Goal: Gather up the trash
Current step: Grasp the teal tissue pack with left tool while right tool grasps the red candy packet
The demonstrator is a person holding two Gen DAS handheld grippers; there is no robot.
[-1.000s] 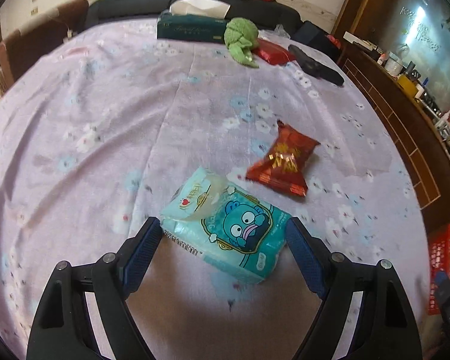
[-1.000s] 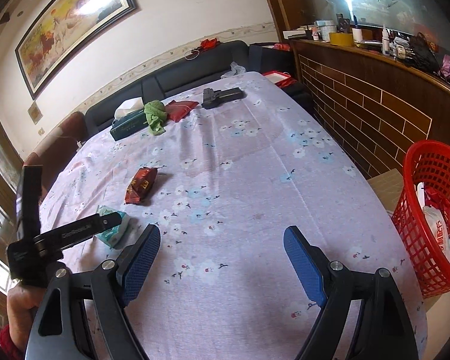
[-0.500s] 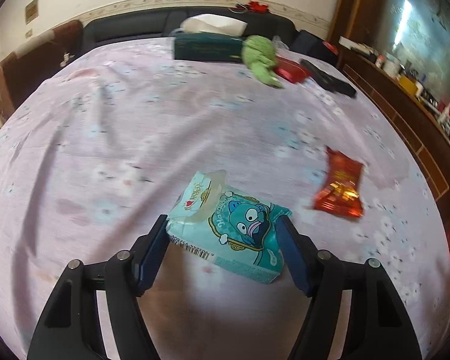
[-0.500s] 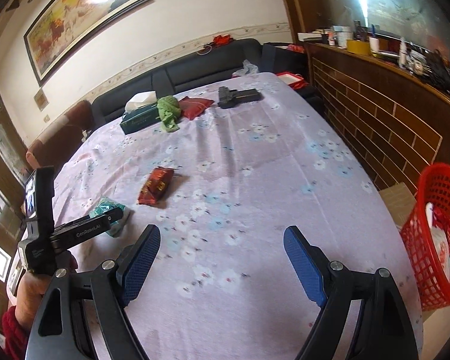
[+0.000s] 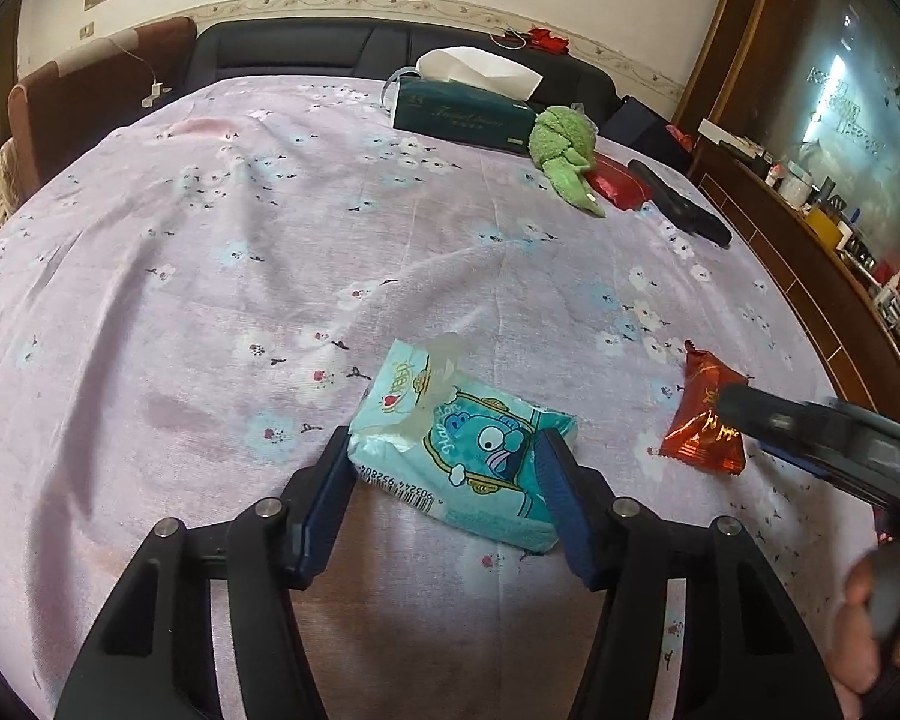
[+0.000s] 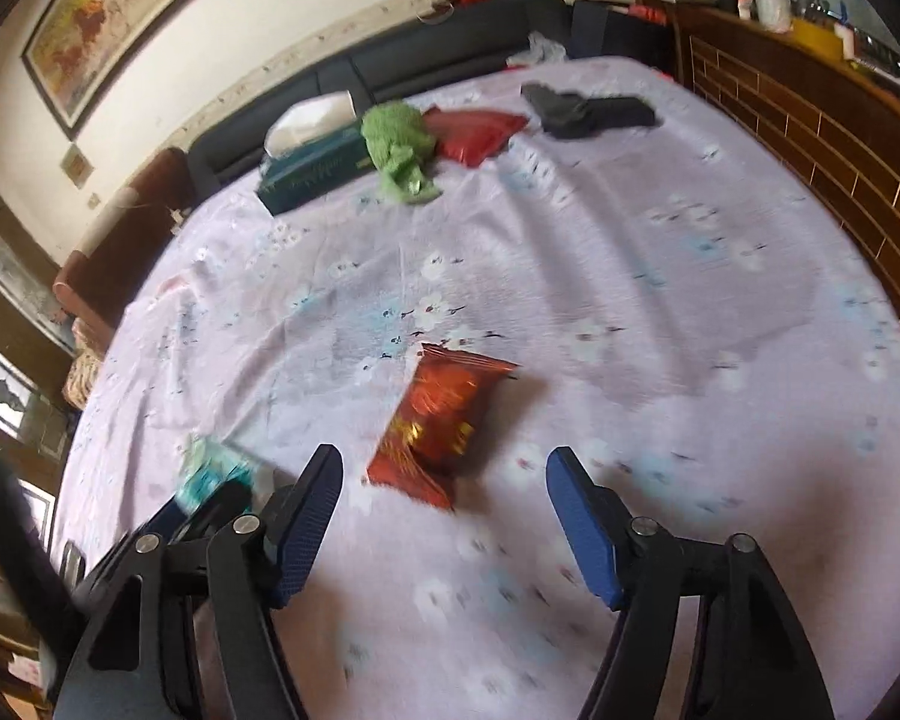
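A teal tissue pack (image 5: 450, 432) with a cartoon face lies on the lilac flowered tablecloth (image 5: 270, 252). My left gripper (image 5: 444, 462) is shut on it, both blue pads against its sides. The pack shows at the left of the right wrist view (image 6: 210, 471). A red snack wrapper (image 6: 441, 426) lies flat just ahead of my right gripper (image 6: 444, 480), which is open and empty with the wrapper's near end between the jaws. The wrapper also shows in the left wrist view (image 5: 705, 420), partly behind the right gripper's body.
At the table's far side lie a dark green tissue box (image 5: 462, 114), a green cloth (image 5: 564, 150), a red packet (image 5: 621, 186) and a black object (image 5: 681, 210). A dark sofa (image 5: 306, 54) runs behind. A brick-faced counter (image 6: 810, 114) stands at the right.
My left gripper has closed onto the tissue pack. My right gripper has swung left and down, from over the table's near side to right behind the red wrapper.
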